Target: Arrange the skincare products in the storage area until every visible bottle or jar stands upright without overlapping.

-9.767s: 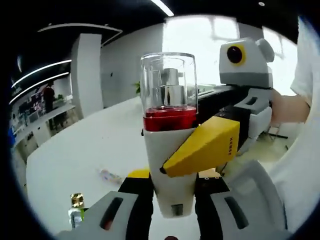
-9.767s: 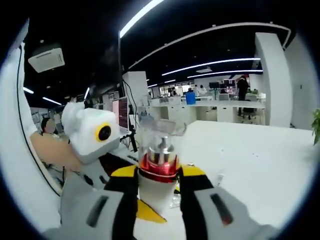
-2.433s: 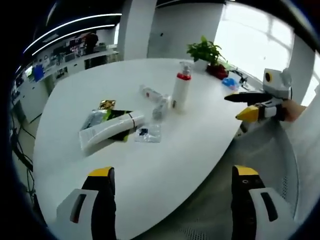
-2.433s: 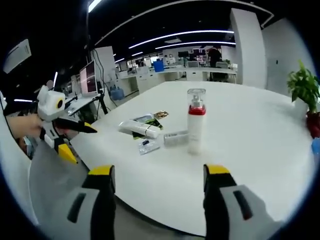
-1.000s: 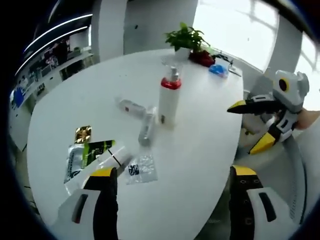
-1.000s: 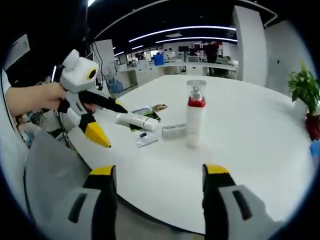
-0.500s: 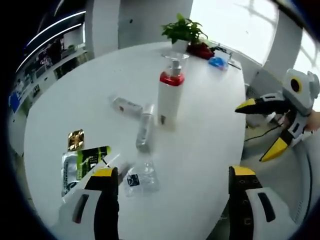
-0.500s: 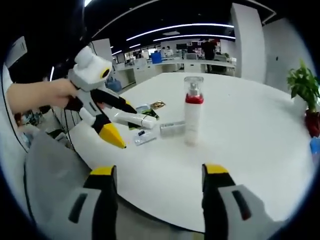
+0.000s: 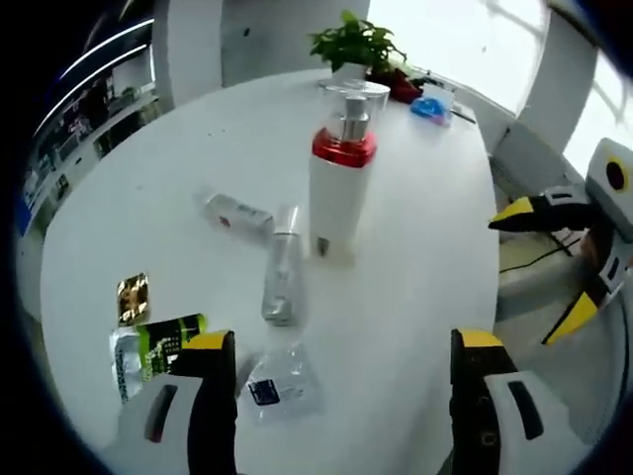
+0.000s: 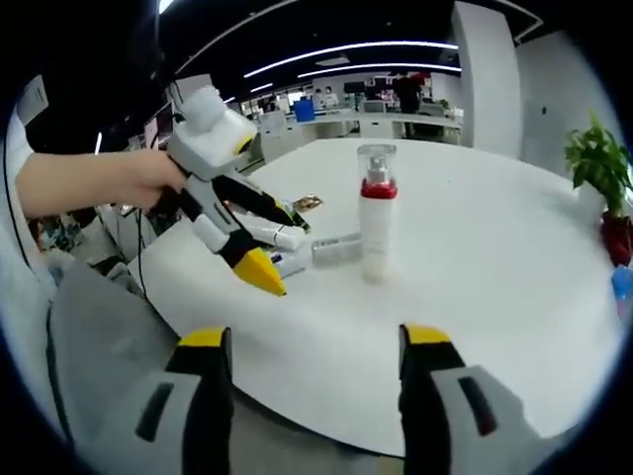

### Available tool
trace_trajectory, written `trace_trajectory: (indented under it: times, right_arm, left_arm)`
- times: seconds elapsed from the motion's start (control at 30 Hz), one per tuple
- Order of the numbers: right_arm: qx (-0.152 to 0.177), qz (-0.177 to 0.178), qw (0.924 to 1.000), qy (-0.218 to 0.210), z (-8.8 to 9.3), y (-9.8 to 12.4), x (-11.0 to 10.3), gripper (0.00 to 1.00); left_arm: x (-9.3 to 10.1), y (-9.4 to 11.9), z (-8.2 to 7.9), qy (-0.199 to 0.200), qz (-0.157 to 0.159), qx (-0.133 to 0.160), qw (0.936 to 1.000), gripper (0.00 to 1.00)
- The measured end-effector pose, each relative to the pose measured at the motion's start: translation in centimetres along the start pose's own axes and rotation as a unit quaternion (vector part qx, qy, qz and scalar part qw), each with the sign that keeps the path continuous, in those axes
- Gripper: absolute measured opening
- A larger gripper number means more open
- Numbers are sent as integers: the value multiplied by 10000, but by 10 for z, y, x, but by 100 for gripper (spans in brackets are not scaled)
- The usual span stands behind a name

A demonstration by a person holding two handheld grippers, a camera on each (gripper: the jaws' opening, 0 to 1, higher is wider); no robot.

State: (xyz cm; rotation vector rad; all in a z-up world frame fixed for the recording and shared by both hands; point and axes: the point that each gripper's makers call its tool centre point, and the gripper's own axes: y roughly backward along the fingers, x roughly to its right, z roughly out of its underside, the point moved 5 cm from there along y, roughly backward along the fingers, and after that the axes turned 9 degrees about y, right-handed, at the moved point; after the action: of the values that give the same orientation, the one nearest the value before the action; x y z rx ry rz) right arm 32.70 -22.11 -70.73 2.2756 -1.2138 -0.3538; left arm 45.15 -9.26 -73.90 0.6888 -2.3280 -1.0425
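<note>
A white pump bottle (image 9: pixel 341 183) (image 10: pixel 375 213) with a red collar and clear cap stands upright on the white table (image 9: pixel 415 297). Beside it lie a silver tube (image 9: pixel 282 277) (image 10: pixel 336 249), a small bottle (image 9: pixel 235 211) and a white tube (image 10: pixel 267 235). My left gripper (image 9: pixel 341 416) hovers open above the lying items, nothing between its jaws. In the right gripper view, the left gripper (image 10: pixel 282 252) is held by a hand (image 10: pixel 99 188), its jaws spread over the white tube. My right gripper (image 10: pixel 316 386) stays open off the table's edge. The left gripper view has the right gripper (image 9: pixel 544 262) at its right side.
A clear sachet (image 9: pixel 275 381), a green packet (image 9: pixel 158 341) and a gold square (image 9: pixel 132 299) lie flat near the tubes. A potted plant (image 9: pixel 356 45) (image 10: pixel 593 163) and a blue item (image 9: pixel 430 107) sit at the far edge. Office desks fill the background.
Both grippers earlier held the pump bottle; it now stands free. Over the last second the left gripper has moved in over the lying tubes. The right gripper has barely moved.
</note>
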Motion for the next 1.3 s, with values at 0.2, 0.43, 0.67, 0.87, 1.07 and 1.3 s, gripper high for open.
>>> trace_trajectory:
  times: [0.2,0.43,0.67,0.87,1.07,1.3]
  right_arm:
    - [-51,11,10000,-25,1,-1,1,69]
    - [-114,29,9999,-33,3,-1,1,69]
    - [-140,97,9998,-109,4,-1,3,69]
    - [-169,152,9996,-136,5,-2,5,69]
    - [-186,218,9994,-212,5,-2,8,68]
    - [-156,297,9987,-381,6,-1,12,68]
  left_arm:
    - [-6,-8,-4,-105,-76,-110,9999,83]
    - [-15,-20,-18,-139,-139,-75,9998,74]
    - [-27,-34,-24,-208,-294,-203,9991,62]
    - [-38,-50,-28,-357,-432,-479,9973,49]
    - [-44,-62,-34,-595,-546,-559,9952,40]
    - [-46,-71,-39,-742,-498,-659,9938,34]
